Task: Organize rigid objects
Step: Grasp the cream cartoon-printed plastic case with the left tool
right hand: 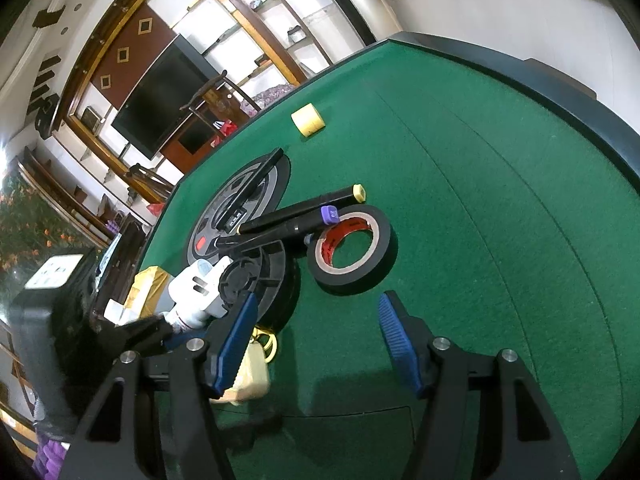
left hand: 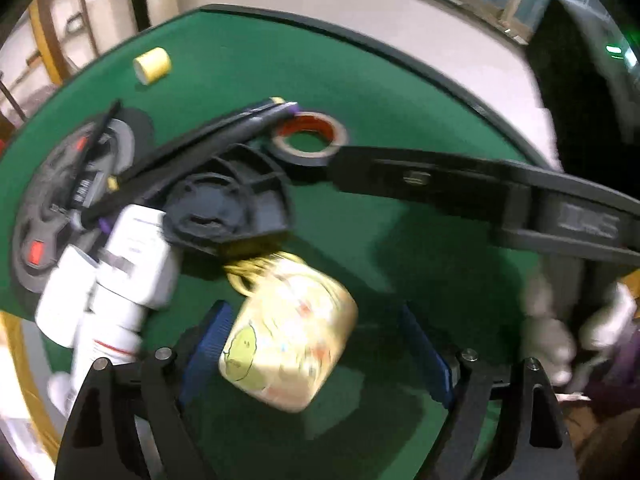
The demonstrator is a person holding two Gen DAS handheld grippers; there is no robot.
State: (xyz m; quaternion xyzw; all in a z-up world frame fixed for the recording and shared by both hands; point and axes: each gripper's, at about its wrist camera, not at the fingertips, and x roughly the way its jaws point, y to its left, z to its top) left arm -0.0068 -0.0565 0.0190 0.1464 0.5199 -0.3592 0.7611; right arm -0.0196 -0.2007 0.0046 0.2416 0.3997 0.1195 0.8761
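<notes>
Setting: a green felt table (right hand: 460,184) with a dark rim, shelving and a dark screen behind.
Hard to read: the left wrist view is motion-blurred; white plastic pieces (left hand: 120,276) at its left edge smear together.
Mug: a cream ceramic mug with cartoon print (left hand: 288,336) lies on its side between the left gripper (left hand: 320,352) pads, gold handle up; jaws spread, no pad clearly pressing.
Right gripper (right hand: 320,340): jaws apart, empty, just short of the black tape roll with red core (right hand: 352,250).
Only in right view: black markers with yellow and purple caps (right hand: 296,216) resting on the roll; mug mostly hidden behind a finger.
Both views: a small yellow tape roll (right hand: 307,120) sits apart.
</notes>
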